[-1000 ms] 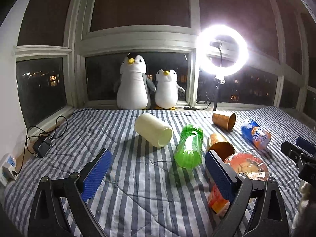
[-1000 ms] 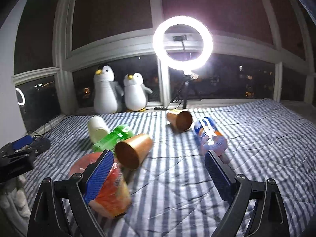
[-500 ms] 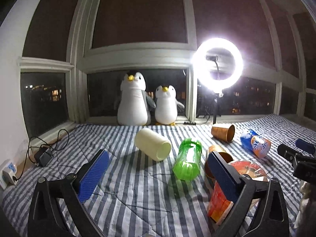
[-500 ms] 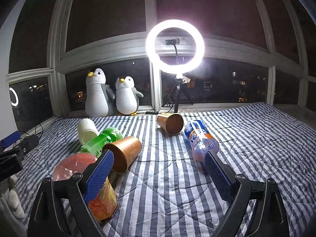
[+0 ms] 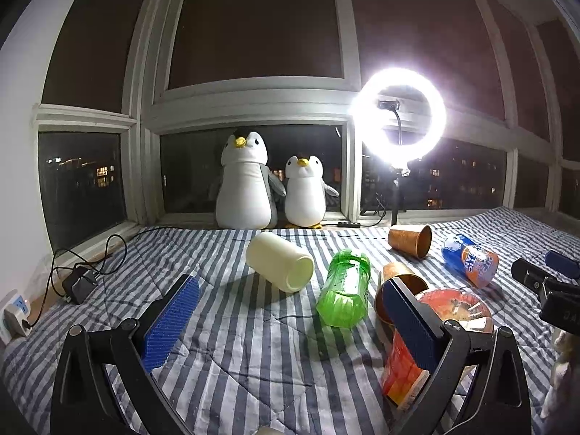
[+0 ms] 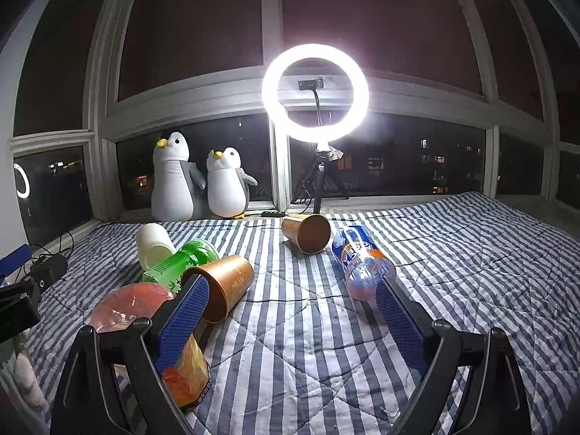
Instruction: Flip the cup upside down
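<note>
Two copper-coloured cups lie on their sides on the striped bedspread. The near cup (image 6: 224, 286) (image 5: 397, 275) rests beside a green bottle (image 6: 181, 264) (image 5: 344, 290); the far cup (image 6: 308, 233) (image 5: 411, 241) lies toward the window. A cream cup (image 5: 279, 261) (image 6: 154, 244) also lies on its side. My left gripper (image 5: 290, 322) is open, empty, above the bedspread before the green bottle. My right gripper (image 6: 293, 315) is open and empty, with the near copper cup just beyond its left finger (image 6: 181, 322).
An orange bottle (image 5: 435, 330) (image 6: 159, 330) and a blue-labelled bottle (image 6: 362, 261) (image 5: 469, 259) lie on the bed. Two plush penguins (image 5: 268, 188) and a lit ring light (image 6: 315, 92) on a tripod stand at the window. A charger and cable (image 5: 78, 282) lie far left.
Both cameras have tilted upward and drawn back a little, so more window shows. Both grippers stay open. Nothing on the bed has moved.
</note>
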Available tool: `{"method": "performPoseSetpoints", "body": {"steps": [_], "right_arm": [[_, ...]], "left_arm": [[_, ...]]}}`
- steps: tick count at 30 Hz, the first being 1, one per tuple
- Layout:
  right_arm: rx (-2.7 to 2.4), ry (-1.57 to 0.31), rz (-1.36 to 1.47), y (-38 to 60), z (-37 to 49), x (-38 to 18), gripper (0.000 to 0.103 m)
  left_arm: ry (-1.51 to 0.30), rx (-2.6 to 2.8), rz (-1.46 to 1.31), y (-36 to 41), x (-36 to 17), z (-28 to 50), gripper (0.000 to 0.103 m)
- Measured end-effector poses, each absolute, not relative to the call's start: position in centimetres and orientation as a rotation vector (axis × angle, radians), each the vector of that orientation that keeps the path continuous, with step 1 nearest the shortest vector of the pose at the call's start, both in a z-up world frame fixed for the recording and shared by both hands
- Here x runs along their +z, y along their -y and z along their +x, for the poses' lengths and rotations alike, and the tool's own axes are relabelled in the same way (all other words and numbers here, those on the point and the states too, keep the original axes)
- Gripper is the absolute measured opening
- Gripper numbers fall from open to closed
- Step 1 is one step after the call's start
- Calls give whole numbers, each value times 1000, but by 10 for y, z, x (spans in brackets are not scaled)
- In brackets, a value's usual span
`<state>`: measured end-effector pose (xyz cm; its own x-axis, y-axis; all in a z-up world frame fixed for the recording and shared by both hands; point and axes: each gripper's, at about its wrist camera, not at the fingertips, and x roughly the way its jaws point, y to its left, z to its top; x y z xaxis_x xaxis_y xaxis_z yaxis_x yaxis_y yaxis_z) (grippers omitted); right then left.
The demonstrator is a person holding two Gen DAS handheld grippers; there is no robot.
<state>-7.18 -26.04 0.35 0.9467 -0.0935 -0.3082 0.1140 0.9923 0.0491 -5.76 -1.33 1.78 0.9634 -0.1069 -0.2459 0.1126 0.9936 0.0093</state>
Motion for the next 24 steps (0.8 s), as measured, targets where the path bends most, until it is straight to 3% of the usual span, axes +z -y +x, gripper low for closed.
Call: {"method": "performPoseSetpoints", "body": {"steps": [24], "right_arm": [[-109, -302, 67, 261, -75, 7, 91]], "left_arm": [[-231, -85, 15, 7, 24, -60, 102]]}}
